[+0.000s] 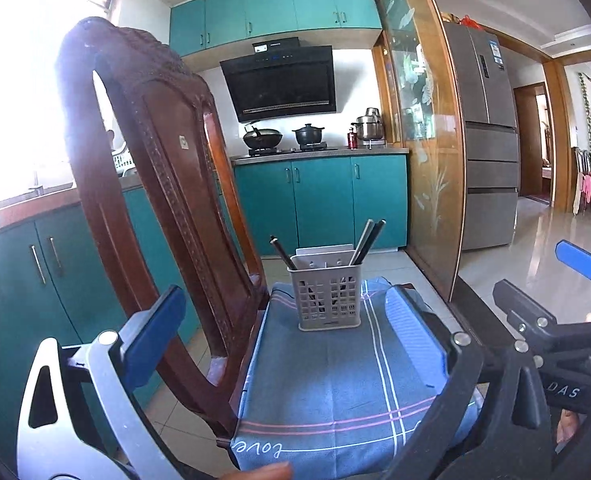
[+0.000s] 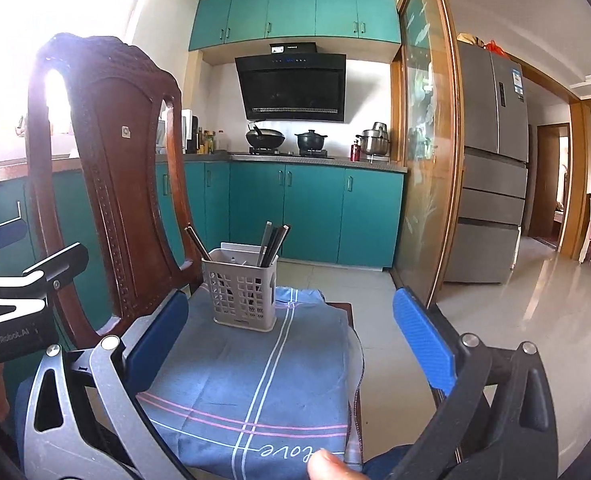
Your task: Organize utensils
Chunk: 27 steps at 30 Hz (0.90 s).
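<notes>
A grey plastic utensil basket stands upright on a blue cloth that covers a chair seat. Several dark chopsticks lean inside it, one apart at its left corner. My left gripper is open and empty, its blue pads either side of the cloth, short of the basket. My right gripper is open and empty, also short of the basket. The right gripper's body shows at the right of the left wrist view; the left one's body shows at the left of the right wrist view.
The tall carved wooden chair back rises just left of the basket. Teal kitchen cabinets, a stove with pots, a glass sliding door and a steel fridge stand beyond. Tiled floor lies to the right.
</notes>
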Motion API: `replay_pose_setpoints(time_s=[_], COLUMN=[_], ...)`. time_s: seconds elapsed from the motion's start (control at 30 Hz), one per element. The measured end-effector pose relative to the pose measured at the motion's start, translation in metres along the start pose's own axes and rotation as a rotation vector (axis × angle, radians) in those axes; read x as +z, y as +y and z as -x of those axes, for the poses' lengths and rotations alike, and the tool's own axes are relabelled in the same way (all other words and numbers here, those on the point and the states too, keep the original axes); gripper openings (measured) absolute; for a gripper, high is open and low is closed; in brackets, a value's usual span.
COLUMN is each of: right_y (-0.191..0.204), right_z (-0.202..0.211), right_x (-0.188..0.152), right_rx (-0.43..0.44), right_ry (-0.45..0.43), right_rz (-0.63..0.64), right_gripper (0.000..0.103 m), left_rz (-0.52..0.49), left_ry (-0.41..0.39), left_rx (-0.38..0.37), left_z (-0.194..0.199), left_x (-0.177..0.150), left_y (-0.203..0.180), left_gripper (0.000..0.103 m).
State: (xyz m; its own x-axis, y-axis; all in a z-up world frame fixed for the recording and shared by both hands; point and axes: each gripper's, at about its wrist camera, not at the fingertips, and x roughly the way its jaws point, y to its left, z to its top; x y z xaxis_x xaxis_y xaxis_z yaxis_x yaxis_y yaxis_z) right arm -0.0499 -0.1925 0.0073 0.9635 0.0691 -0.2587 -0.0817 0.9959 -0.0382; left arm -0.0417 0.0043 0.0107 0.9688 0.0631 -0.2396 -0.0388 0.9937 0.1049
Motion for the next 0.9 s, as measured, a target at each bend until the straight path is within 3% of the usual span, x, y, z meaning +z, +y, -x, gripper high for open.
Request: replay_pose_setpoints(time_s=[0.9], right_y=[0.005], right_z=[-0.014], right_x=[-0.002], right_rx=[0.024], right_ry=[0.021], right_rz=[0.002], right_gripper=[0.100], left_rz=[0.015], left_ry=[0.059], left_rx=[0.011], left_z=[-0.017], left_x=[-0.001], left_y=[0.000], left_gripper=[0.100])
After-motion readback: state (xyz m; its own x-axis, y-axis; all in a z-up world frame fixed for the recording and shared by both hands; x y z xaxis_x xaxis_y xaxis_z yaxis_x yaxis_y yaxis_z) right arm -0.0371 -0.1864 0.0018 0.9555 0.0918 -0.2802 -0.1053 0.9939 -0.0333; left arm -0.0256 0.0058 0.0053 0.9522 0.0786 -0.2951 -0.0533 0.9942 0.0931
